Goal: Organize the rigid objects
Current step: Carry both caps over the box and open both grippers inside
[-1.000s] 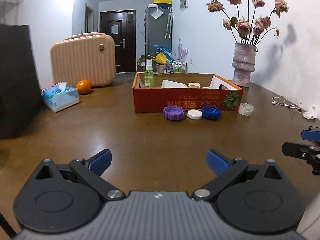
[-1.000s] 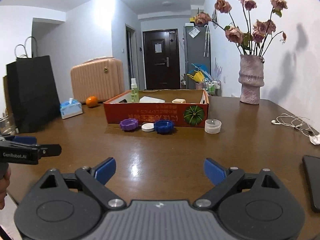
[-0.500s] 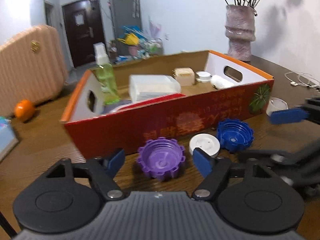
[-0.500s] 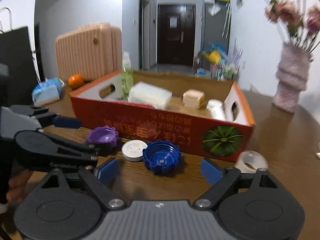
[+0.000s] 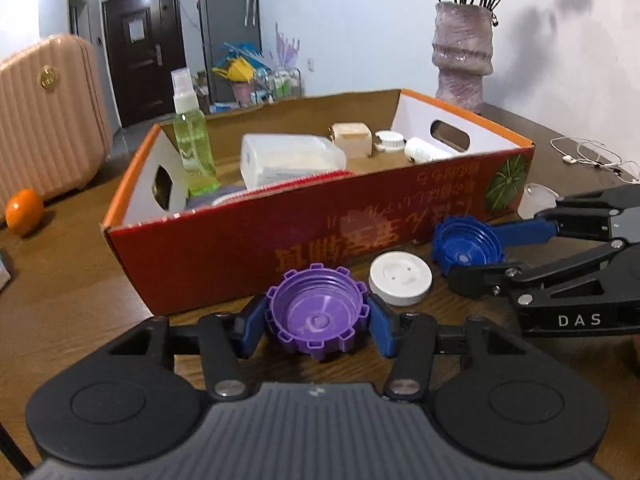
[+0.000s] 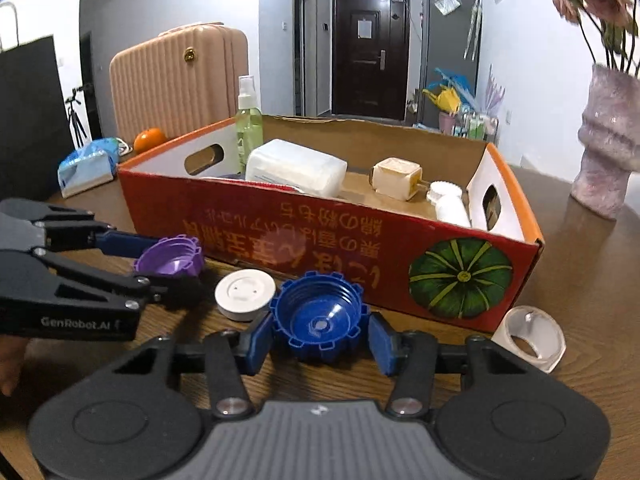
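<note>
Having swept in from well back over the desk (image 5: 72,280) with claws wide, we now have the left claw (image 5: 316,322) closing on the purple cap (image 5: 316,314) and the right claw (image 6: 318,336) closing on the blue cap (image 6: 318,320), pads at each rim, both caps on the desk just before the cardboard box (image 6: 340,236). We judge both grasps nearly made, lifting next. Inside the box stand a green spray bottle (image 5: 194,148), a white container (image 5: 288,158), a beige block (image 5: 351,138) and small white pieces; the white lid (image 5: 400,278) and clear tape roll (image 6: 530,338) wait outside.
</note>
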A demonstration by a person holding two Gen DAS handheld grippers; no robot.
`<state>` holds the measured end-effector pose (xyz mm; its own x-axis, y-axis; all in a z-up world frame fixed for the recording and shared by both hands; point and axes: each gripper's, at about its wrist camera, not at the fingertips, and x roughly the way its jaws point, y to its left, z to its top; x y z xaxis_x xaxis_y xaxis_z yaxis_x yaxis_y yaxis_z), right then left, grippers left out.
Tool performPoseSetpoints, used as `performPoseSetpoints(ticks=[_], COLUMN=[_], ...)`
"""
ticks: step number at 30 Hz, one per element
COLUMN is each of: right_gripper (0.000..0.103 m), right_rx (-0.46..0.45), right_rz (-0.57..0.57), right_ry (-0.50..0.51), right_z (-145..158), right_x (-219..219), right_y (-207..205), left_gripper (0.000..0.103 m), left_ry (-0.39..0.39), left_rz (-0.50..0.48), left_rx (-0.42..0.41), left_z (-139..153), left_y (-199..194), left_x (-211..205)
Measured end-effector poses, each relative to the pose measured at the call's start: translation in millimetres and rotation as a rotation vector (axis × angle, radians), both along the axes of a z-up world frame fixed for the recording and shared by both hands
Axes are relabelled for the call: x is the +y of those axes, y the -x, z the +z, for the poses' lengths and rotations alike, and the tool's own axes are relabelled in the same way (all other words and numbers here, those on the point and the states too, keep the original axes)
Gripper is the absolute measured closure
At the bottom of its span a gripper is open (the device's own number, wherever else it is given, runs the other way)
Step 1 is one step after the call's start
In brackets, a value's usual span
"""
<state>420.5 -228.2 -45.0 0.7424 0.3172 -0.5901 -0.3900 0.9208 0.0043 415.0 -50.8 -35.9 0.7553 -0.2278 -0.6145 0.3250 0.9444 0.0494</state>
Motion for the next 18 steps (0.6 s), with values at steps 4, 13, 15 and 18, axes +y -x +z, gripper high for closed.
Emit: performPoseSetpoints(ticks=[4, 13, 15, 18], right_gripper=[0.052, 0.053, 0.053, 0.053], right_rx=[-0.001, -0.003, -0.039, -0.055], right_rz=[0.001, -0.004, -0.028, -0.021], right_ry=[-0.009, 0.009, 0.041, 0.013], right_z=[0, 2, 9, 21], right_x=[-1, 1, 4, 1], right_y=[0, 4, 18, 56], left_gripper=[0.049, 0.049, 0.049, 0.049], left_ry=[-0.012, 0.046, 0.067, 0.054], left_rz=[0.008, 0.094, 0.094, 0.115], left_rx=[-0.008, -0.049, -0.068, -0.119], left_z=[0, 31, 41, 51], left_y=[1, 29, 55, 106], left_x=[0, 18, 25, 33])
